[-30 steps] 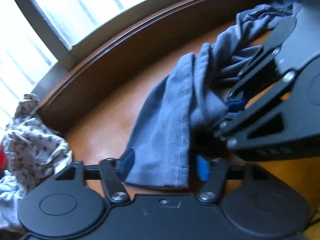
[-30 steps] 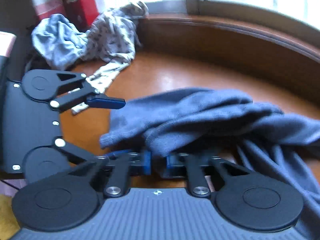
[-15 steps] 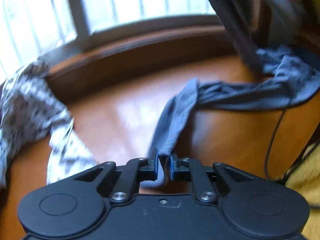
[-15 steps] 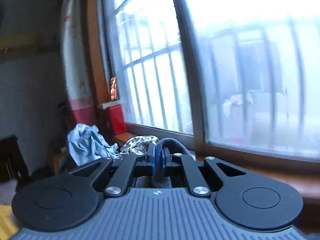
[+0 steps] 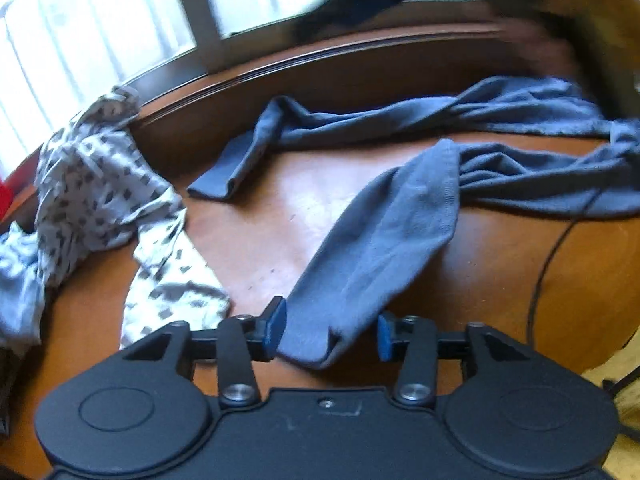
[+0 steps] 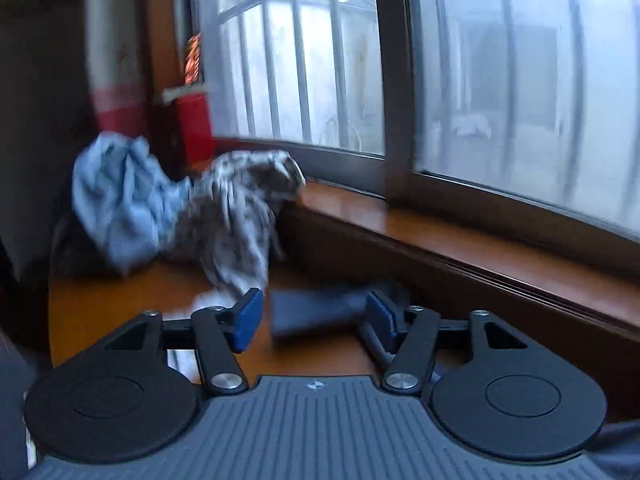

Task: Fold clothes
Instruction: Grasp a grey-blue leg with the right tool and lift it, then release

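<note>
Both claws, left gripper (image 5: 328, 330) and right gripper (image 6: 314, 316), have just been opening, pads apart. The soft blue-grey cotton garment (image 5: 384, 232) lies between the left pads, let go. I think its twisted legs may bunch, making a crooked fold.

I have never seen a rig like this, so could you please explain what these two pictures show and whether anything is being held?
A person holds two hand-held tongs, each with a camera looking along its fingers. The left tongs look down on a brown wooden table with a long blue-grey knit garment and a white patterned cloth. The right tongs face the window. Both have just been opening: the garment's end lies between the left pads, unpressed, and another end shows between the right ones. Nothing is gripped.
</note>
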